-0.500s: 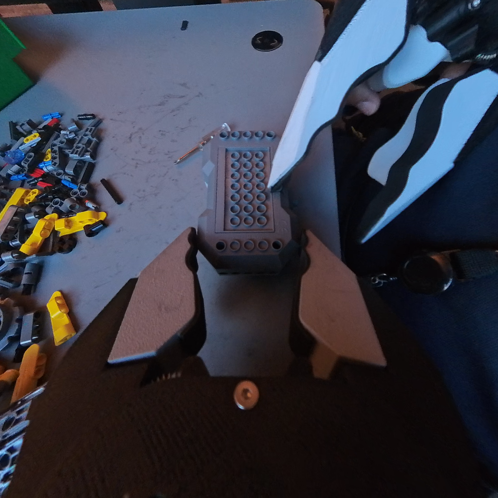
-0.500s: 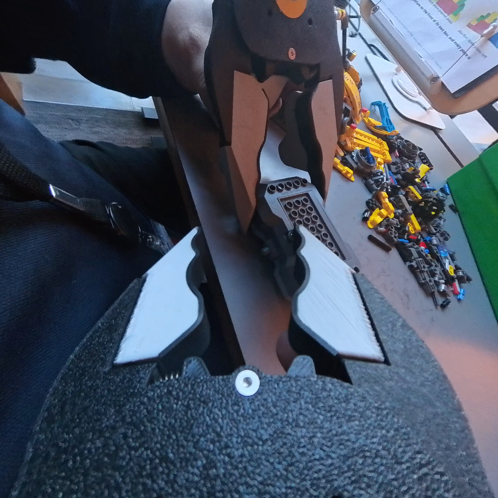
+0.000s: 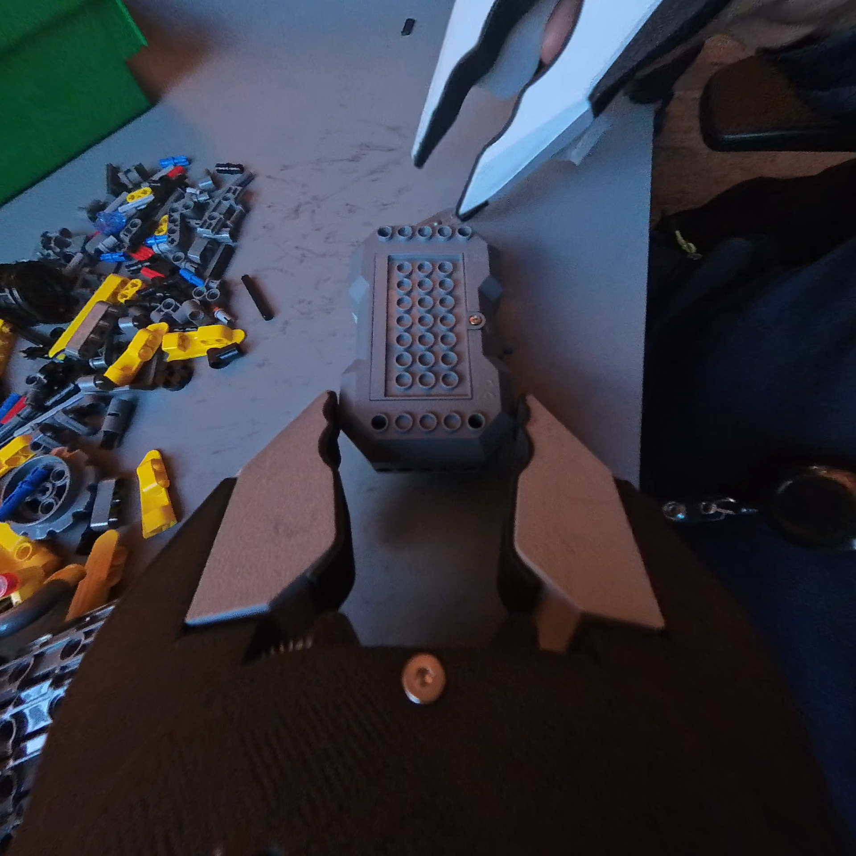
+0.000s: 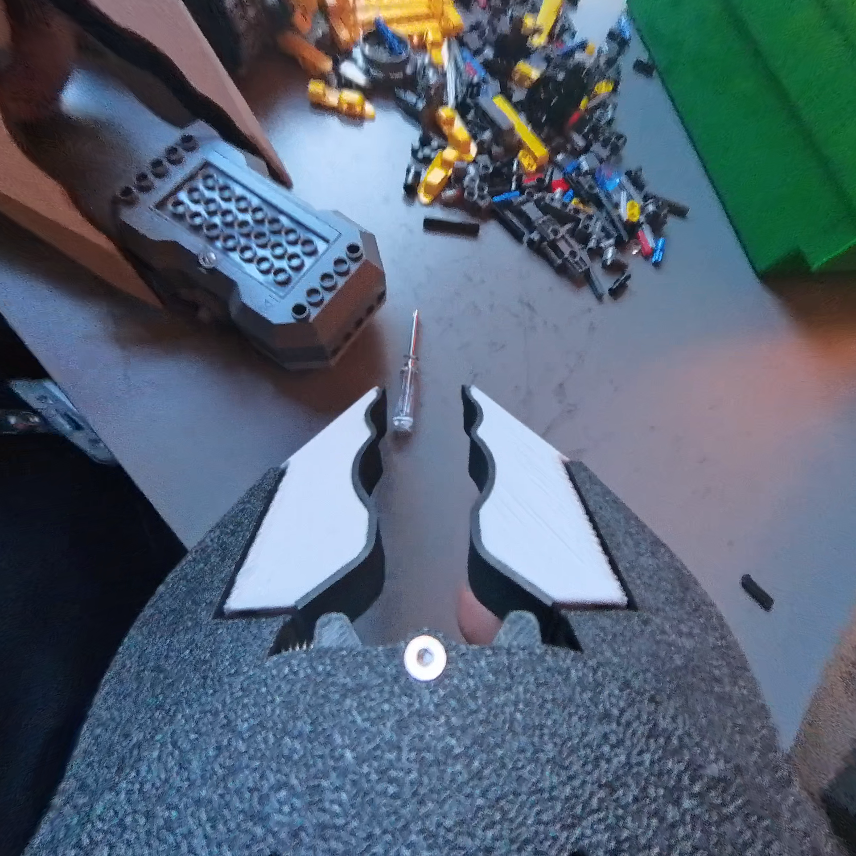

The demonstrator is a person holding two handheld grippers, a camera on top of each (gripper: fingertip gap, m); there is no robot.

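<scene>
Right wrist view: right gripper (image 4: 424, 393) hangs half open and empty, right over the clear-handled screwdriver (image 4: 407, 382). Left gripper (image 3: 424, 417) clamps the studded grey battery box (image 3: 424, 343) on the table (image 3: 301, 116).

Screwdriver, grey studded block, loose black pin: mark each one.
screwdriver (image 4: 406, 388), right wrist view, on its clear handle.
grey studded block (image 3: 424, 324), left wrist view, on its studded top panel.
loose black pin (image 3: 257, 297), left wrist view, on its middle.

Dark grey studded block (image 3: 424, 343), white-faced gripper (image 4: 424, 398), green mat (image 4: 759, 116)
</scene>
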